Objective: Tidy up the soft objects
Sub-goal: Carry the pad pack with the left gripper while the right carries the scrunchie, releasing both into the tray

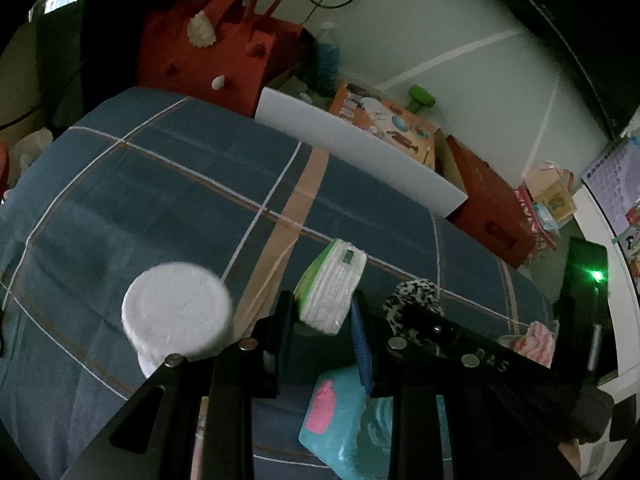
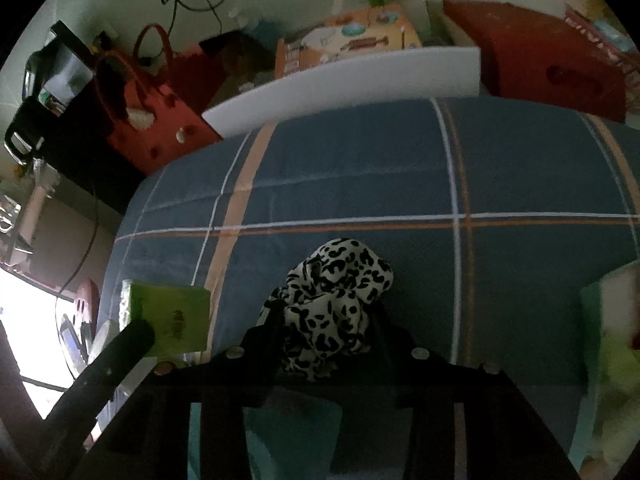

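left claw [image 1: 326, 312] clamped on green-white tissue pack [image 1: 332, 284], lifted over plaid bed cover [image 1: 160, 184] | right claw [image 2: 326, 330] gripping black-white spotted scrunchie [image 2: 332, 292] above same cover | white round pad stack [image 1: 176, 312] left of pack

Your black-and-white spotted cloth [image 2: 332, 300] looked silky and crumpled, the tissue pack [image 1: 330, 286] wore glossy plastic film (papery layers inside), and the plaid bedcover [image 1: 160, 200] was matt woven fabric
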Demonstrator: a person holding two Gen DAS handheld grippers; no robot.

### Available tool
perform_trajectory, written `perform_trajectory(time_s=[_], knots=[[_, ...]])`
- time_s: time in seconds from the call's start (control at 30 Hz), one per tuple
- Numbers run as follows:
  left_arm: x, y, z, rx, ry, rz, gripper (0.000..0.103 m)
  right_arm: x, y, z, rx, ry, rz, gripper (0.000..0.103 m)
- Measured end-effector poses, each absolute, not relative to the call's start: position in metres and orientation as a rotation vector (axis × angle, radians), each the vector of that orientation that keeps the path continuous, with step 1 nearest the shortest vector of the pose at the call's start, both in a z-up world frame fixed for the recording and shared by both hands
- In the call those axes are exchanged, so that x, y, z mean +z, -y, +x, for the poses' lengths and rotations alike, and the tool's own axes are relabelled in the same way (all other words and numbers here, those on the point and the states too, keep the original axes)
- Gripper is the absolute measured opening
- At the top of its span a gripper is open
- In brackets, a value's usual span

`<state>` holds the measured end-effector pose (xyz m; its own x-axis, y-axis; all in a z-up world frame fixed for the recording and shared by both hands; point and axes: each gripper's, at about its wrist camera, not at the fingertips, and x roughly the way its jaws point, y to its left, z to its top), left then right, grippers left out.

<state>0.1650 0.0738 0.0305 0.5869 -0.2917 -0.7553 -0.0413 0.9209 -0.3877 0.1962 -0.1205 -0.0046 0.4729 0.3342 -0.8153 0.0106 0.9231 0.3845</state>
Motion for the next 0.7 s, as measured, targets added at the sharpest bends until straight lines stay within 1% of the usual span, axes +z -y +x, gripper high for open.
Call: perform_trajectory(time_s=[0.2,0.37,0.57,0.7], knots=[[0.064,-0.060,0.149,-0.207,-0.827,-0.350,0.029,0.027,0.158,0.153,0.113,-0.941,0.399,0.043],[0.089,-0.025,0.131,-0.329,-0.770,-0.302,0.028,0.046,0.207,0.100,-0.033,-0.853,0.452,0.043],[0.100,0.048,0.108,-0.520,-0.752,-0.190,0.029,0.053,0.267,0.044,-0.201,-0.803,0.502,0.043],[0.097,0.101,0.090,-0.634,-0.748,-0.097,0.029,0.039,0.307,0.016,-0.320,-0.826,0.529,0.043]])
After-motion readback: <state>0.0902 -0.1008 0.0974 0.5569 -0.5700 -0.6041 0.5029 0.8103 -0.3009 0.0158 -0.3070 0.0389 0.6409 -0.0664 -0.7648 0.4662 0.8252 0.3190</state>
